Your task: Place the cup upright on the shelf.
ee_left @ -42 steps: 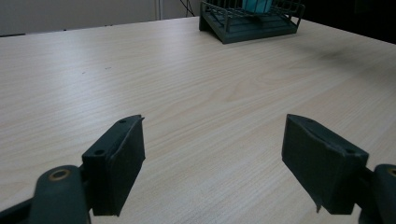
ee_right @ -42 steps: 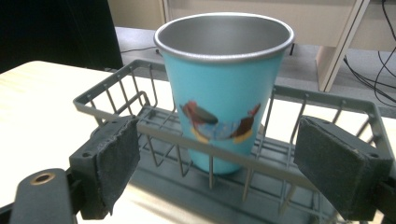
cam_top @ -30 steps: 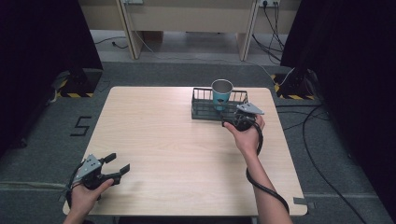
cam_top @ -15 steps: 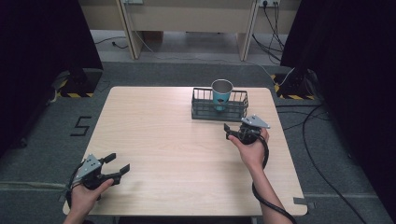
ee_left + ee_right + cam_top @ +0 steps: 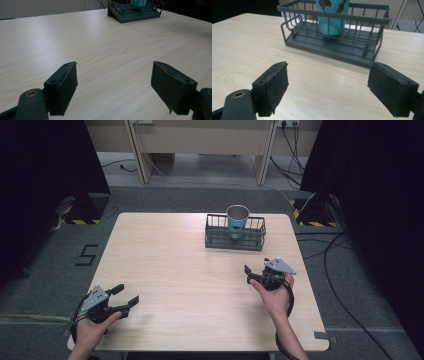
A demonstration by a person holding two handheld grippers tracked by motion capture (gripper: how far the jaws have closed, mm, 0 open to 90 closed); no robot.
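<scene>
A teal cup (image 5: 237, 221) with a metal rim stands upright in a dark wire basket (image 5: 215, 228) at the far middle-right of the table. My right gripper (image 5: 248, 274) is held over the right side of the table, well short of the basket, open with nothing between its jaws. In the right gripper view the gripper (image 5: 327, 85) faces the basket (image 5: 332, 50) and the cup (image 5: 332, 17). My left gripper (image 5: 127, 293) rests near the table's front left corner, open and holding nothing. In the left gripper view it (image 5: 113, 82) looks across bare wood toward the far basket (image 5: 135, 13).
The light wooden table (image 5: 170, 265) stands on grey carpet. Dark curtains hang at both sides. Cables (image 5: 345, 270) trail over the floor at the right, and a desk's legs stand beyond the far edge.
My right gripper has drawn back from the basket toward the person's side of the table. The cup stays in the basket. The left gripper has not moved.
</scene>
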